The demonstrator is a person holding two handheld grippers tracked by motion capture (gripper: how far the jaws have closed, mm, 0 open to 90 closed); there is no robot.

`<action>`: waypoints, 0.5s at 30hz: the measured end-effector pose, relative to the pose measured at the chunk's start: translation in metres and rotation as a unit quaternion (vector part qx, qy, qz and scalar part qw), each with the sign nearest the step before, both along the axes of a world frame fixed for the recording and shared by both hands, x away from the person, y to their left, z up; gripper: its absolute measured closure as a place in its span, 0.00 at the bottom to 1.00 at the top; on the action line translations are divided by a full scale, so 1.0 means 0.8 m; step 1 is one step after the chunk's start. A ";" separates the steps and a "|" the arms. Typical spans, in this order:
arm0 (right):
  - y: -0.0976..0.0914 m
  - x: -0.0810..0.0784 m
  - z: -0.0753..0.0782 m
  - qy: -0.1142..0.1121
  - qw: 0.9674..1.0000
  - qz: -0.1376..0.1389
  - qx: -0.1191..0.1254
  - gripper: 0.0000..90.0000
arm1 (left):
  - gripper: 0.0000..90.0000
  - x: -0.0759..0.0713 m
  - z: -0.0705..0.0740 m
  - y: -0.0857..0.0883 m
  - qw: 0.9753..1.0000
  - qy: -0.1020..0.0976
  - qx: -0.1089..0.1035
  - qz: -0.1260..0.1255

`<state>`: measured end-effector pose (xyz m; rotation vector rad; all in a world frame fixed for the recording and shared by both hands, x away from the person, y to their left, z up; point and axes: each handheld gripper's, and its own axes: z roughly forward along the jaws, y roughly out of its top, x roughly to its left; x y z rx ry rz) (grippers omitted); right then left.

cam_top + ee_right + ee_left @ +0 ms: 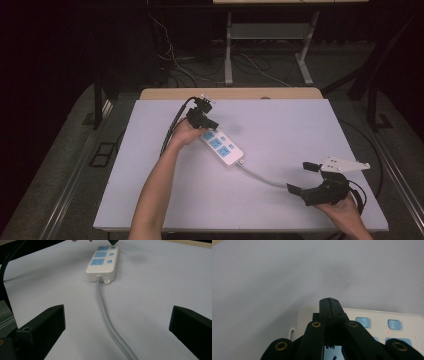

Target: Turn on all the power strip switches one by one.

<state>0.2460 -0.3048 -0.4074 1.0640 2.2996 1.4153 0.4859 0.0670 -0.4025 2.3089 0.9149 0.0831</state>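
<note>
Covering one wooden table (165,93), one pale sheet (300,135) lies in a dark room with loose floor cables (200,67). Left gripper (212,124): one, jaws pressed together, tips over the near-left end of one white power strip (222,147), centre-left. Grey cord (262,176): one, running rightward. Right gripper (301,177): one, jaws wide, empty.
</note>
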 end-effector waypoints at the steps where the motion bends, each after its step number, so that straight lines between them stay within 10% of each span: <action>1: 0.000 0.000 0.000 0.000 1.000 0.000 0.000 0.01 | 0.99 0.000 0.001 0.001 1.000 0.000 -0.003 0.002; 15: 0.000 0.001 0.000 0.001 1.000 -0.002 -0.001 0.01 | 0.99 -0.017 0.037 0.023 0.999 -0.025 -0.023 0.008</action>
